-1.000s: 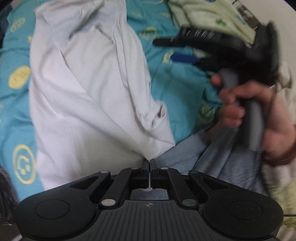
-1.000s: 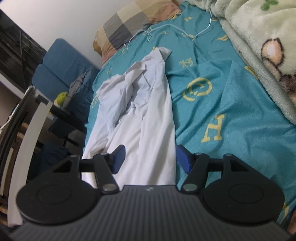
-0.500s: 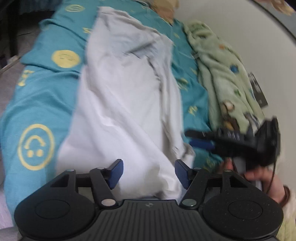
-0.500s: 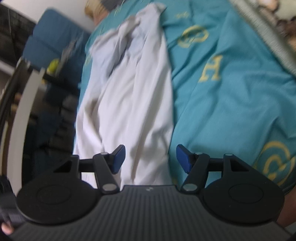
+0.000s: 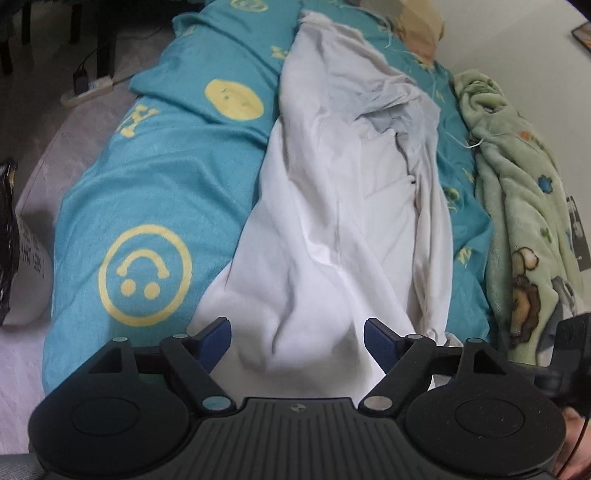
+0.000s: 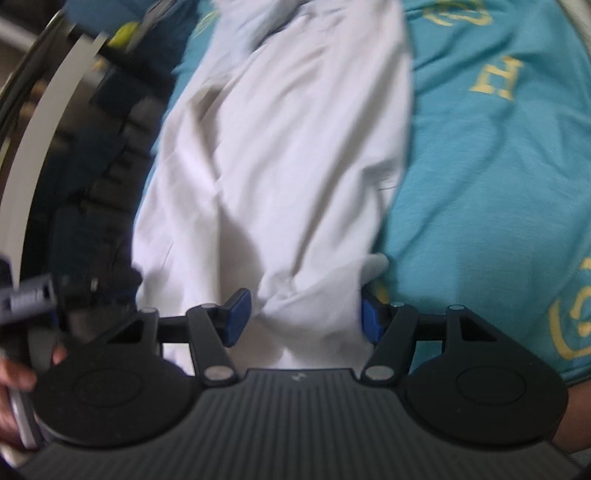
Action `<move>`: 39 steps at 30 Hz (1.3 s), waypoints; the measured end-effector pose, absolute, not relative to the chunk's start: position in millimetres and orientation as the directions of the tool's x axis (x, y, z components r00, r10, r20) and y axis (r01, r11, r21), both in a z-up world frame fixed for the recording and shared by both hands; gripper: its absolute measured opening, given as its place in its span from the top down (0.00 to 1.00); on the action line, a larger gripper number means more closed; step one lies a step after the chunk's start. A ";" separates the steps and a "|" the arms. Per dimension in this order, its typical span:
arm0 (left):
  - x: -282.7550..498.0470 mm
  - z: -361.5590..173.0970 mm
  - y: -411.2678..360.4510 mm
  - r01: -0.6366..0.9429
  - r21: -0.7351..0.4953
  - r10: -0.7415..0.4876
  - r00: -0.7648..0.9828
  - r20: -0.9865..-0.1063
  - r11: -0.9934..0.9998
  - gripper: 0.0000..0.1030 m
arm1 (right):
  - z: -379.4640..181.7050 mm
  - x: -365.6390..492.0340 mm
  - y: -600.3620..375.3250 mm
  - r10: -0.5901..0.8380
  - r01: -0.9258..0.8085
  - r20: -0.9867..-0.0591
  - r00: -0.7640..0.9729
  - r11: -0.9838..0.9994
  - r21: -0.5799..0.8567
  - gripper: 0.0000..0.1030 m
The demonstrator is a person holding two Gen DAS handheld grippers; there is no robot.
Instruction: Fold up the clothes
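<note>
A white garment [image 5: 332,206] lies rumpled lengthwise on a teal bedsheet [image 5: 155,192]. My left gripper [image 5: 297,341] hangs over its near end; its jaws are opening, the blue pads stand wide apart, and cloth lies below them without being pinched. In the right wrist view the same garment [image 6: 288,140] fills the middle. My right gripper [image 6: 301,317] is open over the garment's near hem, with white cloth lying between the pads, untouched by them. The left gripper's body [image 6: 33,295] and a hand [image 6: 14,373] show at the left edge there.
A green fleece blanket [image 5: 524,206] runs along the bed's right side by the wall. A checked pillow [image 5: 417,22] lies at the far end. Floor with a power strip [image 5: 88,88] is to the left of the bed. Dark furniture [image 6: 81,155] stands beside the bed.
My left gripper let go of the garment's corner, opened wide and rolled level over the near end. My right gripper sank toward the garment's hem, staying open.
</note>
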State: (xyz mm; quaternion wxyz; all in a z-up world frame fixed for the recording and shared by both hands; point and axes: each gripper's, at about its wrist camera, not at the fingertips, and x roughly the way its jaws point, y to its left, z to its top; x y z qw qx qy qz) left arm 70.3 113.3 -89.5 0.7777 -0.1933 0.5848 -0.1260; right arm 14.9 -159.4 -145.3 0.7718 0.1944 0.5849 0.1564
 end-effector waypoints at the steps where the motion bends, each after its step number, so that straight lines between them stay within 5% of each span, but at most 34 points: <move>1: 71.0 -91.6 111.1 -0.023 -0.447 -0.426 0.262 -0.866 0.894 0.21 | -142.4 12.6 -153.2 0.461 -0.052 -0.847 0.264 0.884 0.465 0.42; 4: 71.9 -99.8 98.7 0.027 -0.449 -0.447 0.170 -0.878 0.893 0.21 | -136.4 5.4 -137.6 0.434 -0.155 -0.863 0.259 0.900 0.407 0.62; 6: 73.2 -103.4 90.5 0.058 -0.438 -0.442 0.124 -0.888 0.897 0.21 | -134.5 5.3 -137.0 0.407 -0.170 -0.875 0.261 0.912 0.374 0.85; 14: 65.0 -85.7 107.9 0.051 -0.567 -0.563 0.217 -0.798 0.822 0.20 | -104.6 -0.2 -183.4 0.550 -0.084 -0.722 0.420 0.816 0.572 0.89; 19: 62.3 -81.4 117.6 -0.021 -0.510 -0.479 0.310 -0.821 0.860 0.15 | -100.8 4.2 -192.9 0.584 -0.060 -0.646 0.492 0.763 0.644 0.89; 25: 79.3 -109.9 100.1 -0.021 -0.418 -0.410 0.148 -0.900 0.908 0.14 | -105.1 6.2 -190.8 0.607 -0.075 -0.611 0.509 0.738 0.671 0.89; 30: 84.1 -120.2 87.8 0.019 -0.471 -0.472 0.039 -0.881 0.882 0.18 | -106.3 6.5 -191.2 0.622 -0.091 -0.596 0.508 0.726 0.681 0.89; 33: 81.5 -120.8 82.5 0.044 -0.489 -0.490 0.014 -0.872 0.871 0.35 | -107.7 7.4 -192.5 0.631 -0.091 -0.588 0.507 0.717 0.691 0.89; 35: 78.7 -118.7 79.2 0.062 -0.489 -0.490 0.001 -0.872 0.870 0.71 | -108.7 8.1 -193.3 0.633 -0.089 -0.586 0.506 0.714 0.695 0.89; 37: 75.2 -109.6 76.4 0.093 -0.490 -0.494 0.014 -0.870 0.867 0.89 | -108.2 7.1 -193.8 0.633 -0.090 -0.584 0.508 0.713 0.695 0.89; 39: 71.8 -99.4 75.0 0.117 -0.499 -0.505 0.030 -0.863 0.859 0.95 | -107.1 6.0 -196.0 0.630 -0.087 -0.580 0.516 0.713 0.696 0.89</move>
